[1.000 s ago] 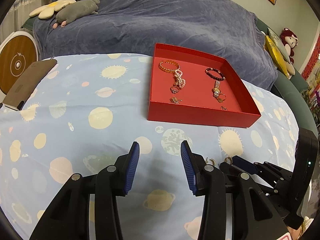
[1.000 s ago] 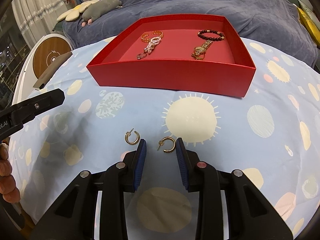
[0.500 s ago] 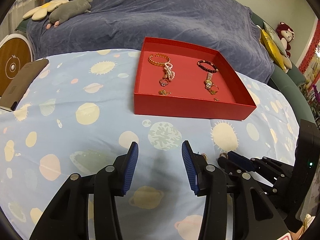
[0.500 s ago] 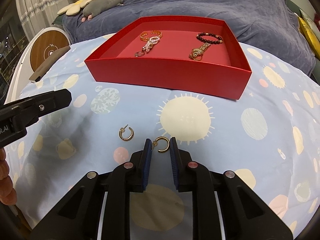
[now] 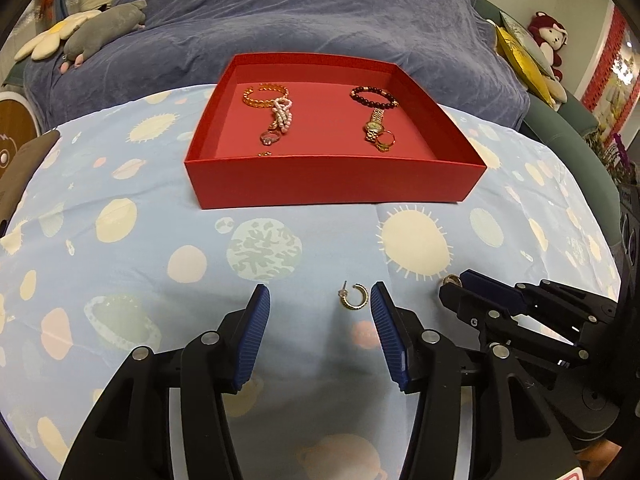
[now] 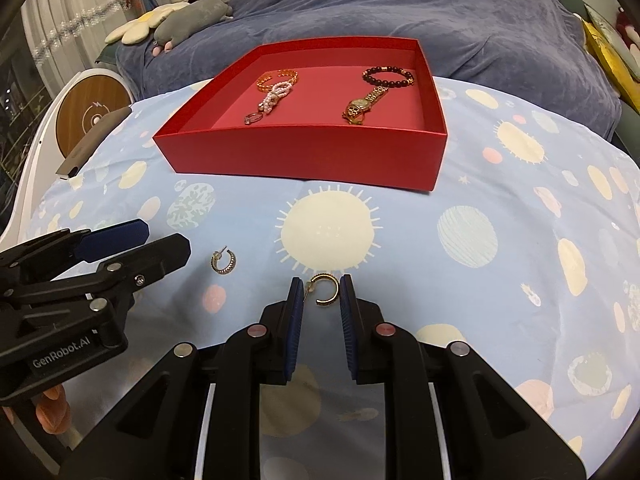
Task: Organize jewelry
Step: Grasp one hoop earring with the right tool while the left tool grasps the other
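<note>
Left tool [image 5: 318,298] has just been opening, now wide, nothing gripped; compared with 1 s ago it sits lower and further right, so 1 gold hoop earring [image 5: 353,298] now lies on the table [image 5: 120,248] between its pads, just beside the right pad. Right tool [image 6: 320,292] narrowed early in that second, blue pads now close around the 2nd hoop earring [image 6: 326,290]; actual pinch unclear. Red tray [image 6: 304,156] of bracelets sits beyond, unchanged.

A home bedroom: a bed [image 5: 300,20] under a blue blanket, plush toys [image 5: 550,38], curtains [image 6: 60,20] and cushions [image 5: 520,52].
</note>
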The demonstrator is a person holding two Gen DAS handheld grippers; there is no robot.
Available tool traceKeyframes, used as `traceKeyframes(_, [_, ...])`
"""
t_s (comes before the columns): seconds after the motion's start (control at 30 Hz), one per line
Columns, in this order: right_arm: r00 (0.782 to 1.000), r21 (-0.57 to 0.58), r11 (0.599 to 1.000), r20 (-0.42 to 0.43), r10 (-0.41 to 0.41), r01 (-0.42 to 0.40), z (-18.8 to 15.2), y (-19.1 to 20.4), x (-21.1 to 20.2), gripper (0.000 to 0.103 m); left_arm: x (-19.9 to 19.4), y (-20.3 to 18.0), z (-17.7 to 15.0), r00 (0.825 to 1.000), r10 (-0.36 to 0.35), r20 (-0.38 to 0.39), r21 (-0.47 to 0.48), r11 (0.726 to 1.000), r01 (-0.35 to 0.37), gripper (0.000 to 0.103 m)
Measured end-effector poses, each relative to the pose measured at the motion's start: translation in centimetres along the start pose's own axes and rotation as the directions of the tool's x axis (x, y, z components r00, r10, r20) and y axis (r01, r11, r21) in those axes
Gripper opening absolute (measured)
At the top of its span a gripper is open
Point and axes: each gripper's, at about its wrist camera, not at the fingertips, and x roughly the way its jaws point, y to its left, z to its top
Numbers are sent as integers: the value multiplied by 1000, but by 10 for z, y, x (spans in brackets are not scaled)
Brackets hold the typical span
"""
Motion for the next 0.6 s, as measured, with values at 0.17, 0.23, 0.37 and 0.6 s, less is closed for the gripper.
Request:
traceKeyframes(0.17, [1000, 12, 1000, 1, 2, -2, -3, -7, -4, 18, 12, -13, -2, 1000, 18, -10, 26, 1000, -18, 50])
traceKeyframes(0.23, [1000, 18, 1000, 1, 3, -3, -4, -11, -6, 18, 15, -16, -3, 1000, 28, -8, 36, 999, -28, 50])
traceKeyframes(0.37, [1000, 25, 1000, 1, 4, -4, -5, -16, -8, 18, 21, -20, -3, 999, 39, -14, 48, 998, -39, 50])
traceKeyframes(0.6, [1000, 37, 999, -2, 6, -6, -9, -23, -10, 18, 29, -26, -5, 998, 56, -18, 63, 997, -54, 42])
